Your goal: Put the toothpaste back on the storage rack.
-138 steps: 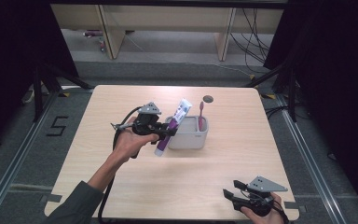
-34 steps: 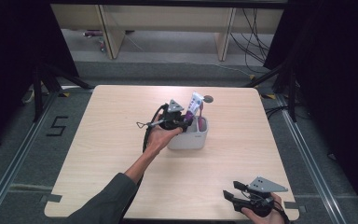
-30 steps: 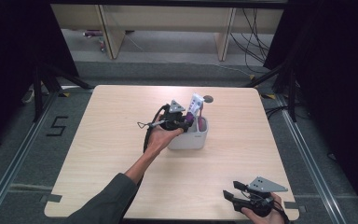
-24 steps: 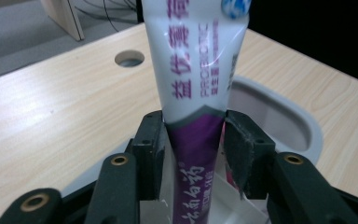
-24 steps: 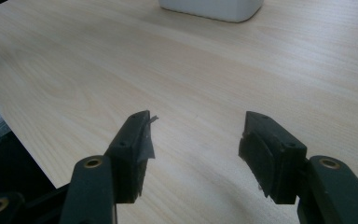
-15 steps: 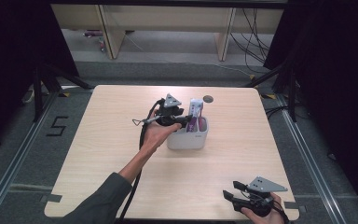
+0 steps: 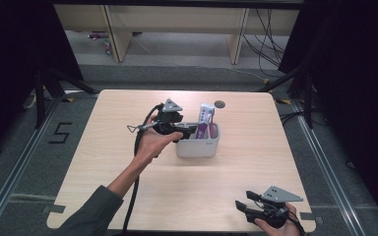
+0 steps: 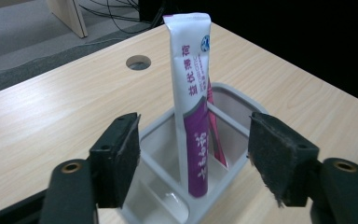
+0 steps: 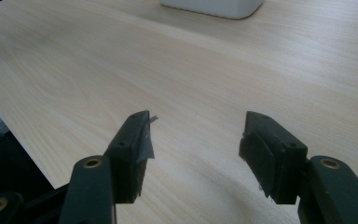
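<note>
The pale wooden tabletop carries, a little toward its far edge and near the middle of its width, a white plastic holder with rounded corners, open at the top and split by thin walls into compartments. In the left claw view the holder shows a long compartment on the near side and smaller ones behind a cross wall. A toothpaste tube stands upright in it, its foot down in the near compartment just beside the cross wall, its flat crimped end well above the rim; in the high view the tube rises at the holder's far side. The tube is white in its upper half, with a column of purple characters and a small blue round mark near the top, and deep purple in its lower half with white lettering; a thin pink strip shows along its back edge. The left claw hovers at the holder's left side, its jaws having just been opening; they now stand released, wide on either side of the tube without touching it. The right claw rests near the tabletop's near right corner, jaws apart and holding nothing. A small round hole lies in the tabletop near the far edge, behind the holder.
</note>
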### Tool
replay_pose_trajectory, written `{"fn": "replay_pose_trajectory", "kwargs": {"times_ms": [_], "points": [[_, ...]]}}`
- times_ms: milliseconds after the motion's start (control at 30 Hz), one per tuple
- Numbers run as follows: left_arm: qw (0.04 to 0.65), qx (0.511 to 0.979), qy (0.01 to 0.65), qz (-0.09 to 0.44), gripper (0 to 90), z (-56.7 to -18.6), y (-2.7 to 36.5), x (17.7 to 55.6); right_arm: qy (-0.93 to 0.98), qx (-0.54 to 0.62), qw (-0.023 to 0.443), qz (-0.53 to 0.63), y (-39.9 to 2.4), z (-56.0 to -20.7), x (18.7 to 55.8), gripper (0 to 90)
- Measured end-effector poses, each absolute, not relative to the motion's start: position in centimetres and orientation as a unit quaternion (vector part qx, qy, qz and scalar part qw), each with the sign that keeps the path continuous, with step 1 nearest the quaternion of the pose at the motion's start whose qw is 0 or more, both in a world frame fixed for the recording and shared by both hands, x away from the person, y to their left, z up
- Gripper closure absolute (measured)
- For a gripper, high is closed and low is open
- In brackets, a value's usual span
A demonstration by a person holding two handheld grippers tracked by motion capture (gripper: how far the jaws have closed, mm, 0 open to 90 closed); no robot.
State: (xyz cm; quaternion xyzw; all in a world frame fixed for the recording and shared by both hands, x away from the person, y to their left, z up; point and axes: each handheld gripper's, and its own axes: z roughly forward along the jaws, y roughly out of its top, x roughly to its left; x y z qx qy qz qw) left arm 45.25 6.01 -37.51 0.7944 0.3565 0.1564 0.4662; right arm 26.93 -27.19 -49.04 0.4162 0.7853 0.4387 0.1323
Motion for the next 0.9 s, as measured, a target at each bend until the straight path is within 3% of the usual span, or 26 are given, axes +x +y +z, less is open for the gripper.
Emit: {"fn": "replay_pose_trajectory", "kwargs": {"times_ms": [267, 633, 900], "points": [[0.477, 0.793, 0.346, 0.156, 27.3, -36.6, 9.1, 42.3, 0.784, 0.426, 0.119, 0.434, -26.8, -49.1, 26.8, 42.6], [0.488, 0.798, 0.326, 0.141, 16.3, -37.4, 10.6, 38.5, 0.789, 0.415, 0.131, 0.434, -27.0, -49.2, 27.0, 42.6], [0.495, 0.800, 0.310, 0.135, 16.0, -38.7, 12.0, 35.9, 0.790, 0.414, 0.131, 0.433, -26.8, -49.3, 27.2, 42.5]]}}
